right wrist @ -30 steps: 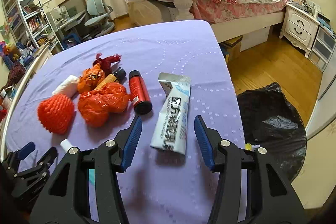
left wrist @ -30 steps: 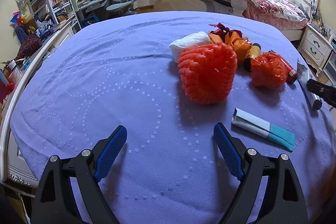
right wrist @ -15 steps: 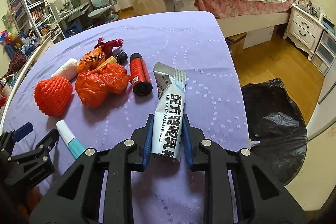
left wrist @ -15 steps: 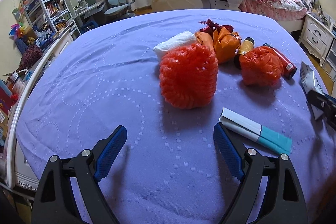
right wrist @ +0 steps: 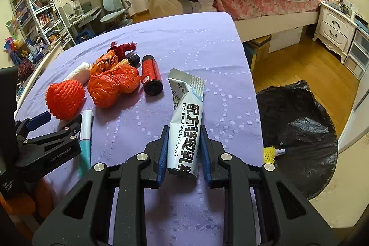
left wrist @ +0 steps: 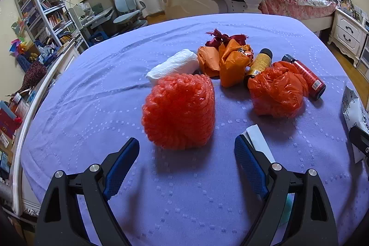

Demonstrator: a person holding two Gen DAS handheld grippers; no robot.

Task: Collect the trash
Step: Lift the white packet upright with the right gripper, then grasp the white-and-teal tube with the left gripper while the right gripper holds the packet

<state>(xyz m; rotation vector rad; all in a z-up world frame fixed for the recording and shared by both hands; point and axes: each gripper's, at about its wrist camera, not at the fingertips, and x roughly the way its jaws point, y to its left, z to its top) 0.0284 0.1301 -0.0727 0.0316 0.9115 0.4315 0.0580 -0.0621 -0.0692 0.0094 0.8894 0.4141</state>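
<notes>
At the bottom centre of the right wrist view, my right gripper [right wrist: 182, 149] fingers pinch the milk powder sachet [right wrist: 185, 128], its long axis running away up-frame. The black trash bag [right wrist: 297, 130] lies right (on the floor). My left gripper [left wrist: 186, 153] fingers stay spread before the orange foam net [left wrist: 180, 111].

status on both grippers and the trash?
Right gripper shut on the milk powder packet. Left gripper open, empty, facing the orange foam net. Black trash bag open on the floor beside the table; nothing in the way.
</notes>
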